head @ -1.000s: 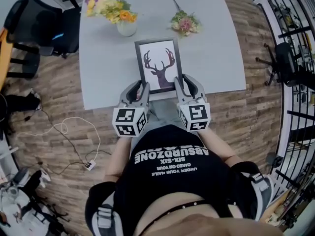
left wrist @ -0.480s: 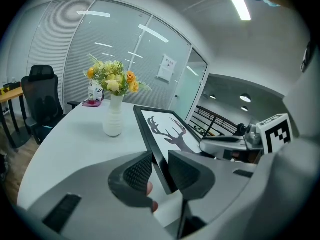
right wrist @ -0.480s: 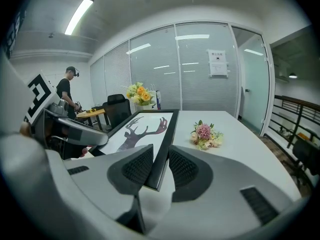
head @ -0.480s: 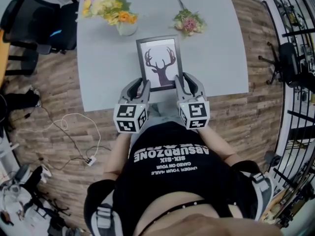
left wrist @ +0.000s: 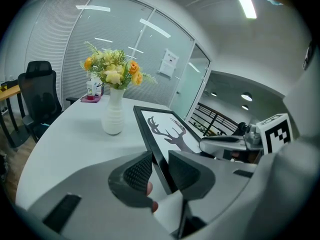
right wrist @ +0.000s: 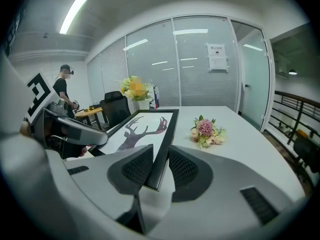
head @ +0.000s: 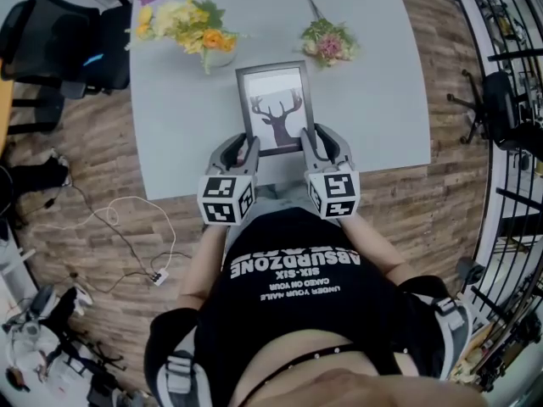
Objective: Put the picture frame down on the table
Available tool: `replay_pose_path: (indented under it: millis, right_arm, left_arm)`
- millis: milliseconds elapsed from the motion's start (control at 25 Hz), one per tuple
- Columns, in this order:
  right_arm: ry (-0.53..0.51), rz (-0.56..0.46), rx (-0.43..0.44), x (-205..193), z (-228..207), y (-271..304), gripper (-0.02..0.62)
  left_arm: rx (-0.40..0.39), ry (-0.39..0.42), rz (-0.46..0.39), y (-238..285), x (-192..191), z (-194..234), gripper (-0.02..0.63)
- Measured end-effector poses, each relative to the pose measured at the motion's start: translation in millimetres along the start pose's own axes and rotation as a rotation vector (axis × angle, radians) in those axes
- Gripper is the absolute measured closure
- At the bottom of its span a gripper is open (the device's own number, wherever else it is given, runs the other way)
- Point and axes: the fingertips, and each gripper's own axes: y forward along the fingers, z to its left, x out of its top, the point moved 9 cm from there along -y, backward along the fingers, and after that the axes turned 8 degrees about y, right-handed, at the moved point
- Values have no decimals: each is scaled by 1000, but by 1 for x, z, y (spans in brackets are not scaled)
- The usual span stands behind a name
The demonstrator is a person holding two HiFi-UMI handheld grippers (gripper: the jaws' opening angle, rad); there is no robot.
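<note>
A black picture frame [head: 276, 107] with a deer silhouette print is held over the near part of the grey table [head: 373, 83], face up. My left gripper [head: 249, 152] is shut on the frame's lower left edge [left wrist: 159, 159]. My right gripper [head: 305, 142] is shut on its lower right edge [right wrist: 161, 161]. In the left gripper view the frame [left wrist: 167, 131] tilts up away from the tabletop. From the right gripper view the frame [right wrist: 145, 129] slants up toward the far end. Whether its far end touches the table I cannot tell.
A white vase of yellow and orange flowers [head: 193, 25] stands at the table's far left. A small pink bouquet [head: 327, 41] lies at the far right. A black office chair [head: 59, 45] is left of the table, and railings [head: 509, 100] run along the right.
The frame and both grippers have shifted slightly farther over the table. Both grips stay the same.
</note>
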Motion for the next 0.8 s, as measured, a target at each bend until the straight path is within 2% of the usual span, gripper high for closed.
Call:
replay_pose_path:
  millis: [800]
  right_arm:
    - [40,98,-19,-1,-15,42,486]
  left_arm:
    - [-21,-32,88,40,2,24,492]
